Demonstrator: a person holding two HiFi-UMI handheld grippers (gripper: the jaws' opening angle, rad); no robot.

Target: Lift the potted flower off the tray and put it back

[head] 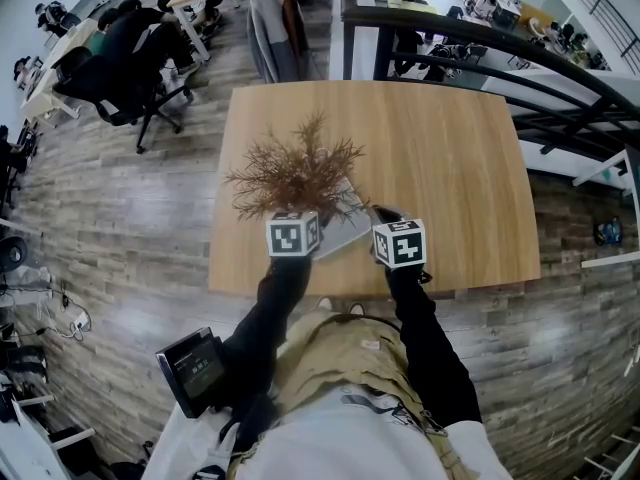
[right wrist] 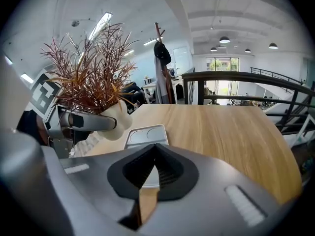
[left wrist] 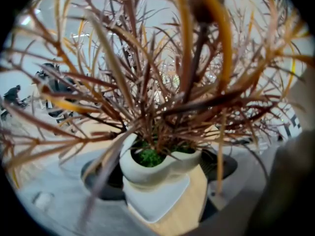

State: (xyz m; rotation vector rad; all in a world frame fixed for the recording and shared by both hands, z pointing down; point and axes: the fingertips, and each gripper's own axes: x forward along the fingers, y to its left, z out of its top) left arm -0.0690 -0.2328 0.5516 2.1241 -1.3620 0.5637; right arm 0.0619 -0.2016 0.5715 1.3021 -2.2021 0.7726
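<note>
A white pot [left wrist: 157, 167] with spiky red-brown foliage [head: 295, 173] hangs just above the grey tray [left wrist: 156, 204], clear of it. My left gripper [left wrist: 160, 173] is shut on the pot, one jaw on each side. In the right gripper view the pot [right wrist: 117, 124] is in the air to the left of the tray [right wrist: 146, 134], held by the left gripper [right wrist: 86, 121]. My right gripper [right wrist: 155, 149] is shut, its tips meeting over the tray's near end; whether they touch it is unclear. In the head view the foliage hides the pot, and the tray [head: 345, 230] lies between both grippers.
The wooden table [head: 440, 158] stretches away beyond the tray. A black railing [head: 480, 38] runs behind its far right side. Office chairs [head: 120, 68] stand on the floor at the left, and a coat stand [right wrist: 161, 68] rises behind the table.
</note>
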